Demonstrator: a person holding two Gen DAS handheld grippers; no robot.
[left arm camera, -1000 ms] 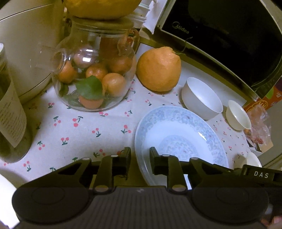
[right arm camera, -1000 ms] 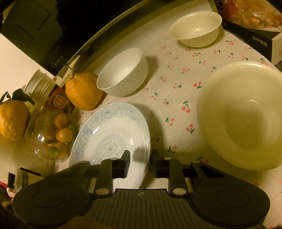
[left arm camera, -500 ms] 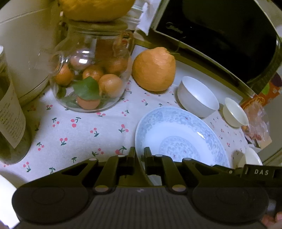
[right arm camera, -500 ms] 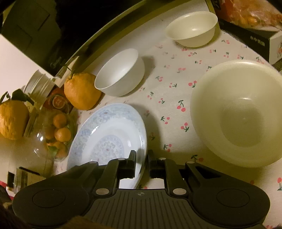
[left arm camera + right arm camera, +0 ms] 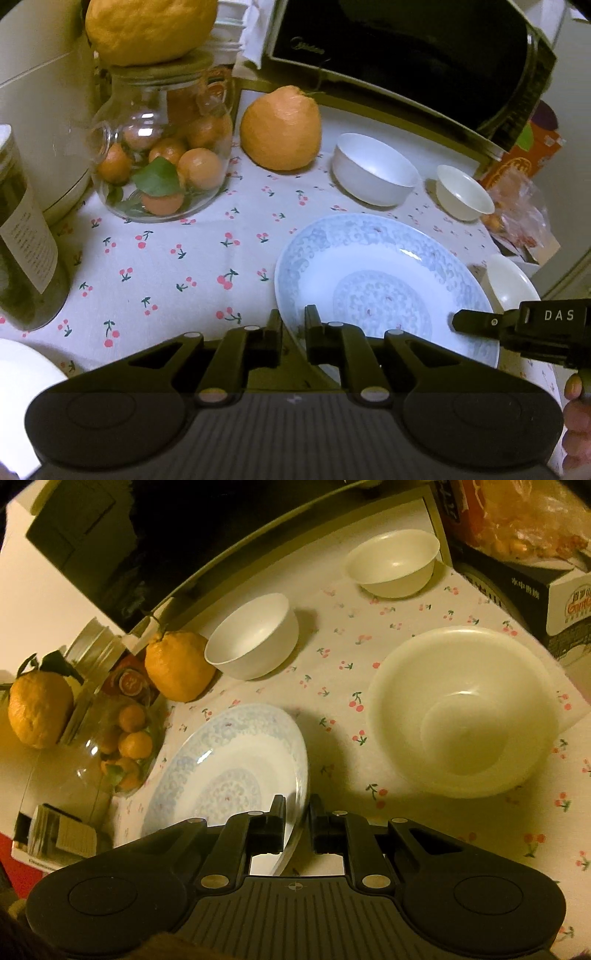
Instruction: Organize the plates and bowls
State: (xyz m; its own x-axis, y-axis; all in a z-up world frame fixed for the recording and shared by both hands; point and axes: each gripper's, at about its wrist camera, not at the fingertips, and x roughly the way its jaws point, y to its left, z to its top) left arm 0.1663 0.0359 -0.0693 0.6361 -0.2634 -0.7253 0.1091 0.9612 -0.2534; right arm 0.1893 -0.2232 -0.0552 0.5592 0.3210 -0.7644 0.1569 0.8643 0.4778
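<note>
The step in hand was judged to be the lift of the patterned plate (image 5: 380, 284), both tongs gripping it together. The left tongs (image 5: 293, 325) were pinched on the plate's near-left rim; their jaws had just been closing, with the rim between them. The right tongs (image 5: 297, 812) were pinched on the plate's near-right rim, one finger over the face and one under; their jaws had likewise just been closing on that rim. In the left wrist view the right tongs' tip showed at the plate's right edge.

The plate sat in the near middle of the bench (image 5: 177, 258), on a cherry-print cloth. In the right wrist view its right edge appeared raised, with shadow beneath, so it seemed partly off the cloth. The large bowl (image 5: 465, 712) stood just right of the plate. The white bowl (image 5: 255, 638) and the small bowl (image 5: 395, 565) stood farther back, well apart from each other.

Both tongs pointed steeply downward and away from the holder, from the near side. A fingertip (image 5: 572, 386) showed at the right edge of the left wrist view.

The next move would call for an even, level raise by both hands, clear of the large bowl. Uneven lift could let the rim slip from either grip.
</note>
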